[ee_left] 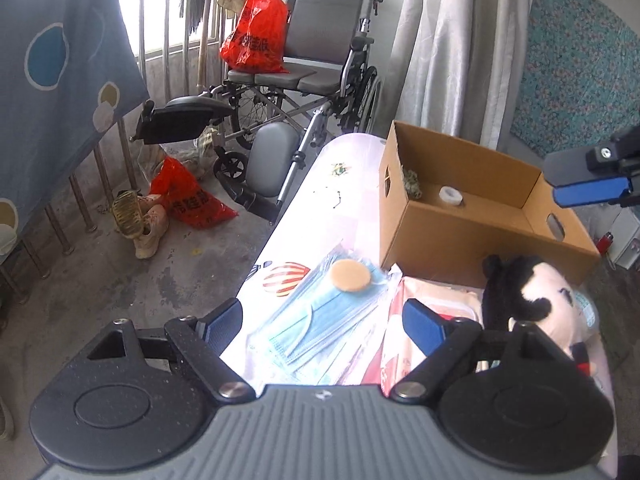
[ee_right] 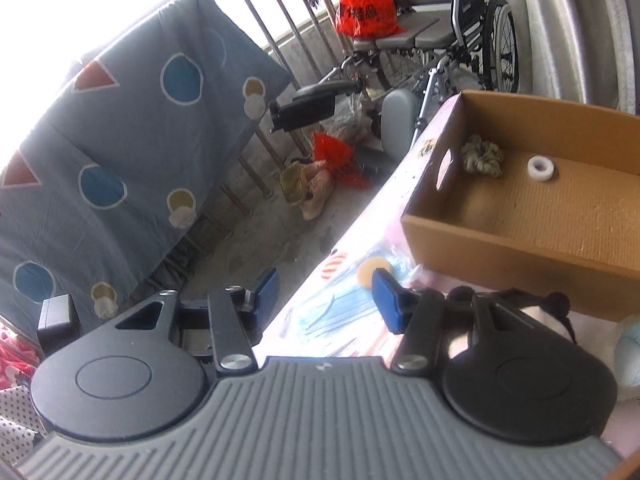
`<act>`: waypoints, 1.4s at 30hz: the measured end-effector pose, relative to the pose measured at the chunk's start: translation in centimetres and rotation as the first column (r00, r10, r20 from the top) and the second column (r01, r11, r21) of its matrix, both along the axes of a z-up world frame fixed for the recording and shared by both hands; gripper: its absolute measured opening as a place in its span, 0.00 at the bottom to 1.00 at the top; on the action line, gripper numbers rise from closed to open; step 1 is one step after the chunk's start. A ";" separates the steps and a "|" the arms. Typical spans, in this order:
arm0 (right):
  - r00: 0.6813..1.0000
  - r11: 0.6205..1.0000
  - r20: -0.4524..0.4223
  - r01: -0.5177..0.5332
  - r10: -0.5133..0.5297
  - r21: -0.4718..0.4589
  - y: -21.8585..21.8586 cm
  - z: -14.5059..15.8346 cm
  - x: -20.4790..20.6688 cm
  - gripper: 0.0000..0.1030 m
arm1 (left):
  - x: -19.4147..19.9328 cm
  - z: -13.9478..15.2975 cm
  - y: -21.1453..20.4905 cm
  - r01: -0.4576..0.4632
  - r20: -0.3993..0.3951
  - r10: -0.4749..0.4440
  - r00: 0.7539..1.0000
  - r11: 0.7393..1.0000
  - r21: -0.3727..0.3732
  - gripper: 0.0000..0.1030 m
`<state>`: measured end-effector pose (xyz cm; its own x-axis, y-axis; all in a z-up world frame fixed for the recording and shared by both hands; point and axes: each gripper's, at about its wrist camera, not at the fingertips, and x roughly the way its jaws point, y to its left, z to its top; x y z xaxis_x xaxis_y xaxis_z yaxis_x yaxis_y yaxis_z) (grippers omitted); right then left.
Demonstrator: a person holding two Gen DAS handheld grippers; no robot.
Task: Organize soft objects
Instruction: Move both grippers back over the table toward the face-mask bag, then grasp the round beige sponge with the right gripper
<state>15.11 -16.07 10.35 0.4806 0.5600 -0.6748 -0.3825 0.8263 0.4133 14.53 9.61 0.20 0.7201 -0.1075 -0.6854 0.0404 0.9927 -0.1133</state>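
A cardboard box (ee_left: 472, 236) stands on the table and holds a green scrunchie (ee_left: 412, 185) and a white tape roll (ee_left: 451, 196); both also show in the right wrist view (ee_right: 482, 156) (ee_right: 542, 168). In front of it lie blue face masks in a clear bag (ee_left: 320, 320), a round beige sponge (ee_left: 351, 276) on top, a pink wipes pack (ee_left: 436, 300) and a black-and-white plush toy (ee_left: 532, 300). My left gripper (ee_left: 323, 320) is open above the masks. My right gripper (ee_right: 326, 292) is open above the table's left edge, near the masks (ee_right: 332, 316); it also shows over the box in the left wrist view (ee_left: 588, 188).
The table (ee_left: 352, 168) has a pale patterned cover and a drop to the floor on its left. A wheelchair (ee_left: 312, 68) with a red bag (ee_left: 256, 36) stands behind. Shoes (ee_left: 140, 220), another red bag, a railing with a hung blue sheet (ee_right: 132, 152) and a curtain (ee_left: 452, 48) surround.
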 end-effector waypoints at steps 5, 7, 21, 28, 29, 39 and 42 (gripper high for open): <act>0.993 0.995 -0.117 -0.021 0.010 -0.094 5.7 -4.7 5.2 0.48 | 1.9 -3.1 -0.9 0.055 -0.019 -0.054 0.998 0.997 0.062 0.84; 0.987 0.991 -0.160 -0.023 0.002 -0.132 7.6 -6.9 7.0 0.47 | 3.0 -4.2 -1.2 0.087 -0.031 -0.085 0.996 0.994 0.071 0.84; 0.965 0.915 -0.256 -0.052 -0.057 -0.400 14.5 -18.6 17.0 0.45 | 7.7 -10.7 -0.2 0.126 -0.132 -0.128 0.983 0.992 -0.026 0.50; 0.968 0.905 -0.249 -0.085 -0.024 -0.416 15.2 -20.7 17.9 0.37 | 7.7 -12.2 -0.2 0.159 -0.159 -0.157 0.975 0.987 0.004 0.48; 0.970 0.902 -0.244 -0.091 -0.016 -0.422 15.3 -20.7 17.8 0.36 | 7.7 -12.2 -0.1 0.163 -0.156 -0.160 0.975 0.987 0.010 0.48; 0.974 0.914 -0.225 -0.115 0.026 -0.389 13.9 -20.1 17.6 0.05 | 9.3 -12.3 2.2 0.150 -0.185 -0.144 0.972 0.989 0.016 0.68; 0.971 0.928 -0.238 -0.100 0.013 -0.358 13.1 -20.1 17.9 0.03 | 10.3 -13.2 3.1 0.130 -0.238 -0.140 0.961 0.990 -0.059 0.67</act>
